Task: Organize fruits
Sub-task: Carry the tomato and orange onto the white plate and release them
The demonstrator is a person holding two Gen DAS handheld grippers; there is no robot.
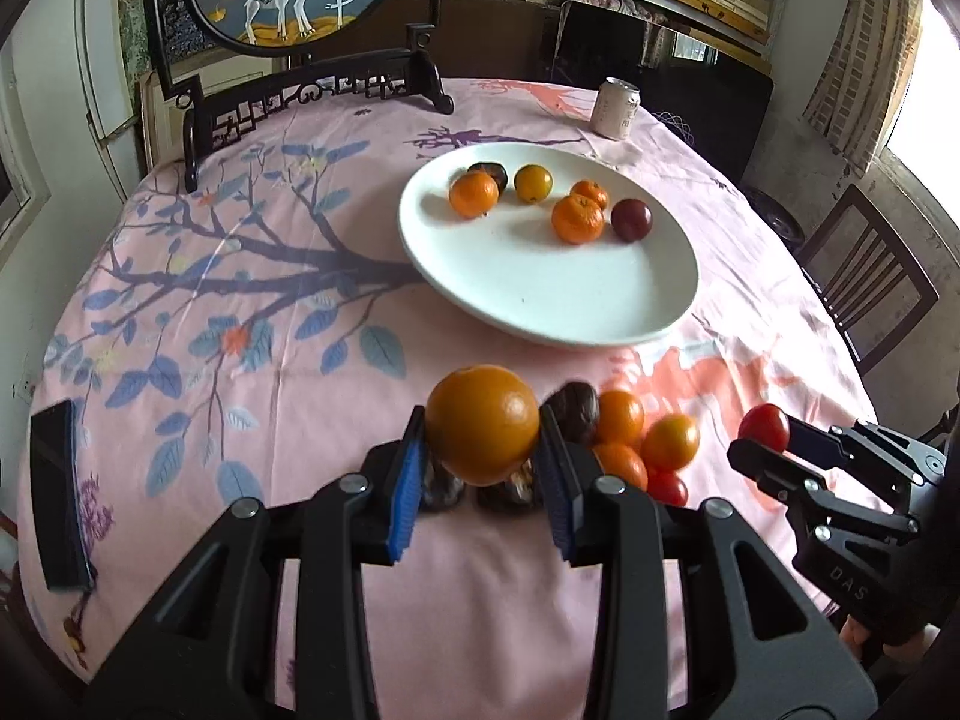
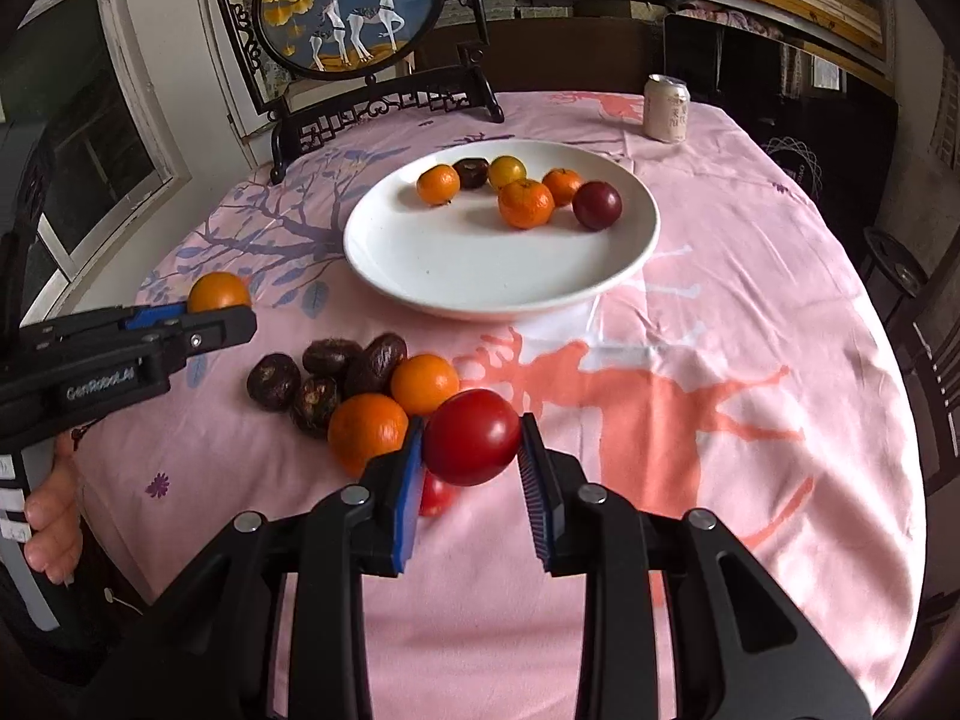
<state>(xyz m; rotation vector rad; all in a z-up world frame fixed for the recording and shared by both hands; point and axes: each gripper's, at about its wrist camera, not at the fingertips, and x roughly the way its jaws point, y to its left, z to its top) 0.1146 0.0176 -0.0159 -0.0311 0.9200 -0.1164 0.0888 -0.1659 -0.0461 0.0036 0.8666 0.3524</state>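
In the left wrist view, an orange (image 1: 483, 423) is pinched between the blue pads of the left tongs (image 1: 483, 450) and is held above the counter (image 1: 240, 420), in front of the white plate (image 1: 540, 294). On the plate, six fruits are gathered at its far side. A small heap of fruit (image 1: 630, 438) is seen on the pink cloth just right of the held orange. The right tongs (image 1: 771, 435) are seen at the right edge, closed on a red tomato (image 1: 763, 426).

In the right wrist view, the tomato (image 2: 472, 445) is clamped by the right tongs (image 2: 471, 462), lifted over the heap (image 2: 360, 396). The left tongs (image 2: 222, 309) are seen at the left, gripping the orange (image 2: 218, 291). A can (image 2: 666, 108) stands beyond the plate (image 2: 468, 282).
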